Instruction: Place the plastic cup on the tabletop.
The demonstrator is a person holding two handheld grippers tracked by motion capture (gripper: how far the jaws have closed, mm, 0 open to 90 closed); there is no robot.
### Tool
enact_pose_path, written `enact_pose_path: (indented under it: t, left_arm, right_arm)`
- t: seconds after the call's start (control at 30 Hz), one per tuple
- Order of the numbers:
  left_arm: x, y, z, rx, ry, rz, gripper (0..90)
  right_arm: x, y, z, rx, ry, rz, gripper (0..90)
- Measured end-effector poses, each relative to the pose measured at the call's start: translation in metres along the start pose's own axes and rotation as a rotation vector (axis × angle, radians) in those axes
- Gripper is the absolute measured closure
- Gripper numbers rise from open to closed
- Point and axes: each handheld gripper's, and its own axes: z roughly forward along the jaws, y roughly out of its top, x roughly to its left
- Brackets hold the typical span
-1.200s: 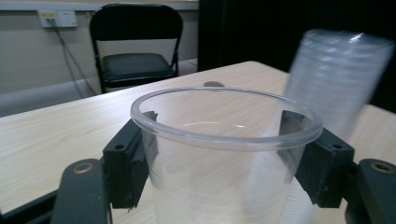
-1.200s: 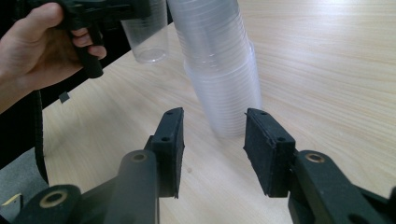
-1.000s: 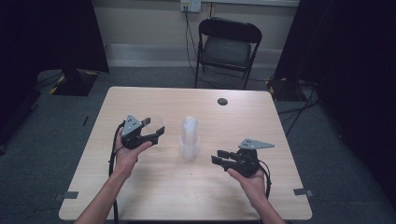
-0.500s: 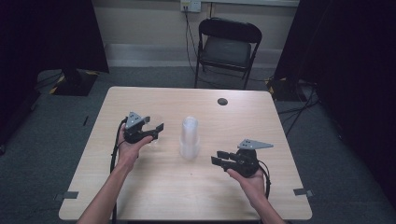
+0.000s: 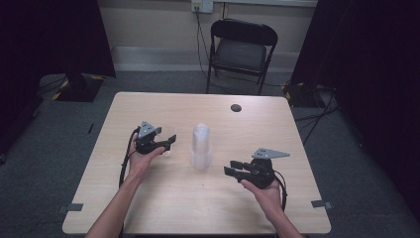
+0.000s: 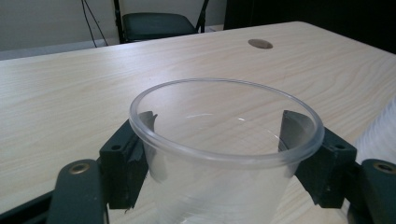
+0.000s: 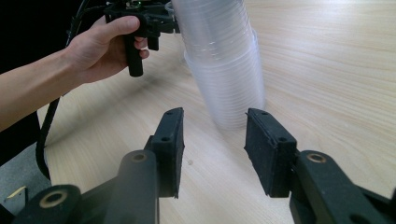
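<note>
A clear plastic cup (image 6: 224,158) stands upright between the jaws of my left gripper (image 6: 219,135). The pads lie against its wall just under the rim, and the jaws have just been opening a little around it. From above, the left gripper (image 5: 169,140) sits low over the table, left of a tall stack of clear cups (image 5: 200,146). My right gripper (image 5: 230,167) rests to the right of the stack, pointing at it. In its own view the right gripper (image 7: 212,144) is open with nothing between its pads, a short way from the stack (image 7: 224,60).
The wooden table (image 5: 198,208) has a dark round grommet (image 5: 236,107) near its far edge. A black folding chair (image 5: 241,52) stands behind the table. The left hand and its gripper (image 7: 154,21) appear beyond the stack in the right gripper view.
My left gripper has sunk slightly toward the tabletop with the cup. The right gripper and the stack have stayed where they were.
</note>
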Motion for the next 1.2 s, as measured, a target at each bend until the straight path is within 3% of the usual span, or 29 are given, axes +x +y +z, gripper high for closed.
enact_pose_path:
  t: [0.23,0.4,0.47,0.5,0.53,0.6,0.83,1.2]
  left_arm:
    - [-0.003,-0.002,-0.003,0.018,-0.013,0.004,26.1]
    - [-0.004,-0.005,-0.004,0.045,-0.008,0.029,25.2]
    - [-0.004,-0.006,-0.004,0.075,-0.008,0.037,19.3]
    - [-0.004,-0.007,-0.005,0.075,-0.003,0.029,14.1]
    - [-0.002,-0.007,-0.006,0.076,-0.01,0.023,17.1]
    - [-0.001,-0.007,-0.006,0.079,0.004,0.013,14.7]
    - [0.001,-0.01,-0.006,0.121,-0.031,0.0,15.5]
    - [0.004,-0.009,-0.019,0.151,-0.014,-0.016,15.5]
  right_arm:
    - [0.0,0.0,0.002,0.005,0.003,0.004,56.1]
    - [0.001,0.0,0.001,0.002,0.002,0.0,56.0]
    - [0.001,0.001,0.0,0.0,-0.006,-0.003,55.5]
    - [0.001,0.001,0.0,-0.003,-0.013,-0.004,55.1]
    - [0.001,0.001,0.0,-0.004,-0.015,-0.005,55.1]
    - [0.001,0.001,-0.001,-0.003,-0.016,-0.005,55.1]
    - [0.001,0.001,-0.002,-0.009,-0.018,-0.006,54.7]
    - [-0.002,0.002,-0.006,-0.024,-0.042,0.0,51.2]
